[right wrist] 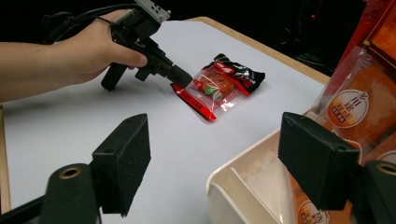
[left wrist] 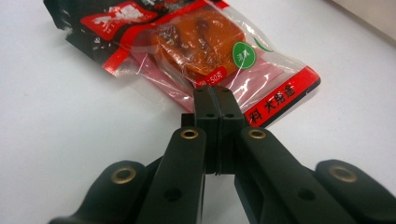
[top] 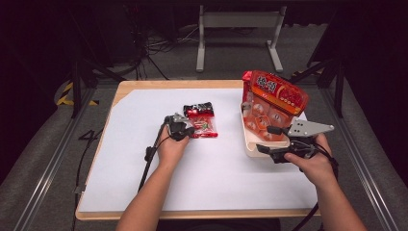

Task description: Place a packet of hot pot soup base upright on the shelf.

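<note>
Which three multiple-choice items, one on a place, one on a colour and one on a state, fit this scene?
1. Where does the big orange bag stand?
A. in the white bin
B. flat on the table
C. on the floor

2. What colour is the end strip of the small clear packet?
A. blue
B. red
C. yellow

3. How are the left tongs?
A. wide open
B. shut on the packet's edge
C. far from the packet

Answers: 1 A, the bag rises from the bin; 2 B, the strip with white characters is red; 3 B, the jaws meet at the packet's near edge.
</note>
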